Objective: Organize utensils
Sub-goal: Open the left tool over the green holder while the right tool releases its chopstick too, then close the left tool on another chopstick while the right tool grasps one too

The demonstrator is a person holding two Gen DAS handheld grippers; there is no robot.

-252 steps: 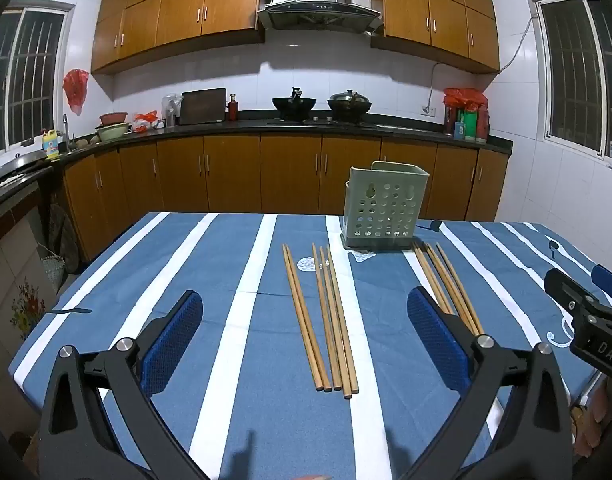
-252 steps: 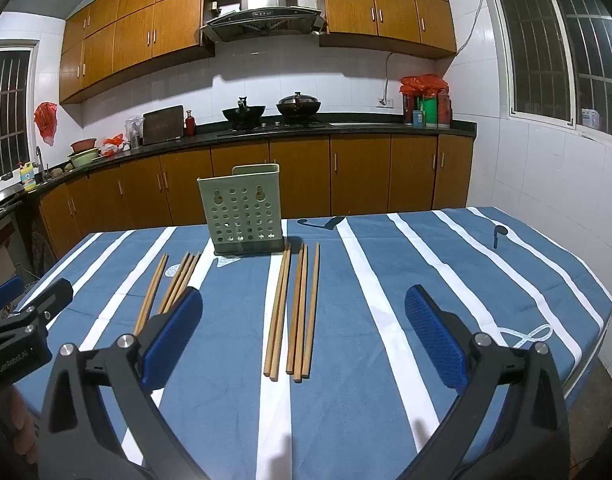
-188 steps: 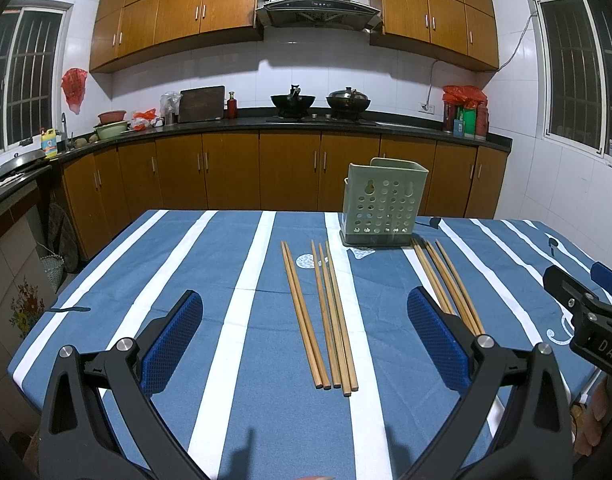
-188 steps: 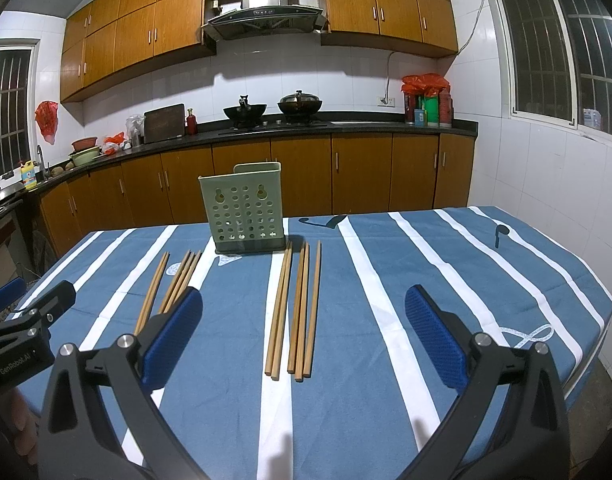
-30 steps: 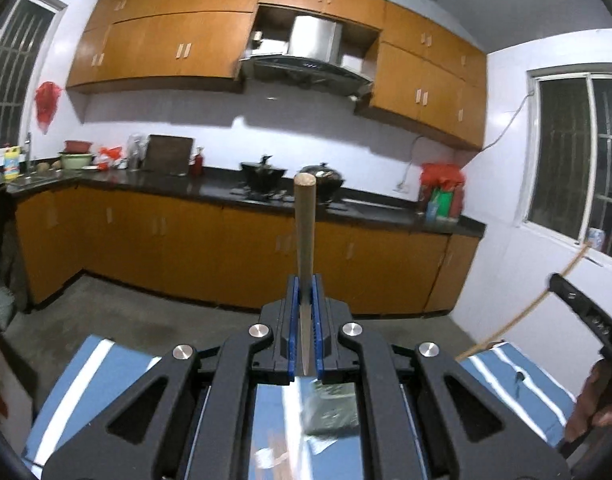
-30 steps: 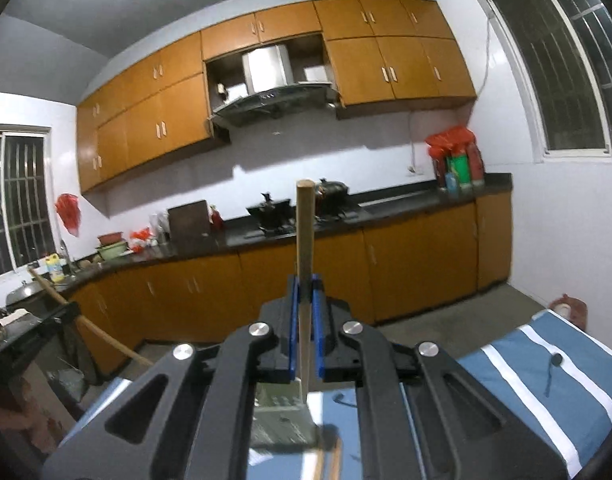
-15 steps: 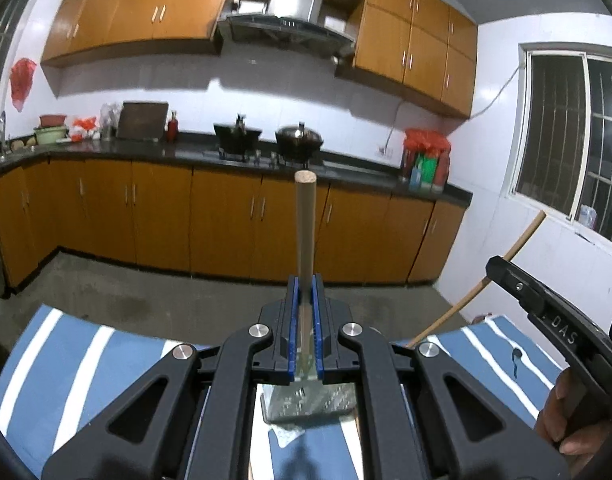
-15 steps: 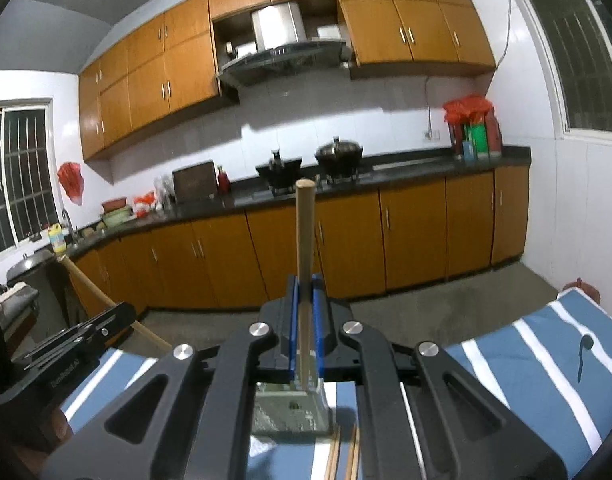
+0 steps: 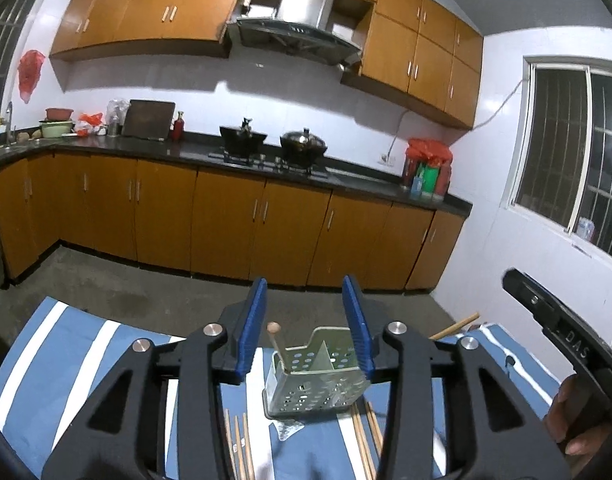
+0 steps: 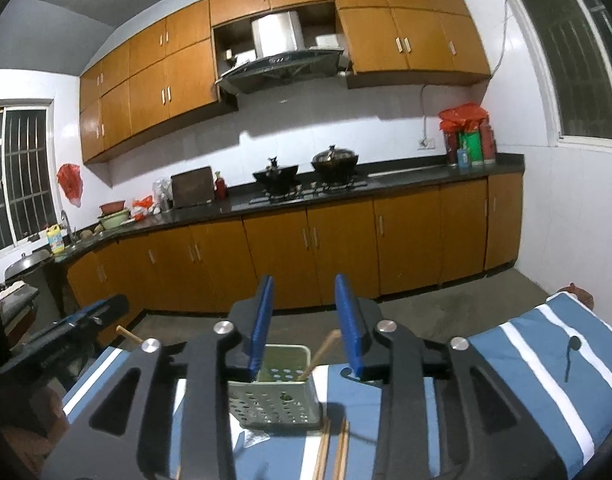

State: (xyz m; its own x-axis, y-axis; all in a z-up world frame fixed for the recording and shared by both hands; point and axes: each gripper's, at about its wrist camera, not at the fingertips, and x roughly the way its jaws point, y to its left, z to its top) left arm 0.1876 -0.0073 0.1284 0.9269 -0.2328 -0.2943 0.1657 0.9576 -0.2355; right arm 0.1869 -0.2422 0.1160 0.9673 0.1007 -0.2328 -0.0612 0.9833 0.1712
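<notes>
The pale green perforated utensil holder (image 9: 316, 380) stands on the blue striped table, also in the right wrist view (image 10: 278, 396). My left gripper (image 9: 306, 324) is open just above it; one wooden chopstick (image 9: 276, 342) stands in its left compartment. My right gripper (image 10: 306, 322) is open above the holder; another chopstick (image 10: 322, 354) leans inside it. Several chopsticks lie flat on the cloth left (image 9: 238, 440) and right (image 9: 364, 432) of the holder, and in front of it in the right wrist view (image 10: 334, 452).
The blue and white striped tablecloth (image 9: 66, 344) covers the table. The right hand-held gripper body (image 9: 562, 332) shows at the right, the left one (image 10: 62, 340) at the left. A small dark spoon (image 10: 571, 356) lies at the far right of the table.
Both grippers were shut on upright chopsticks; now both jaws are open and the chopsticks stand in the holder. The views have tilted down toward the holder.
</notes>
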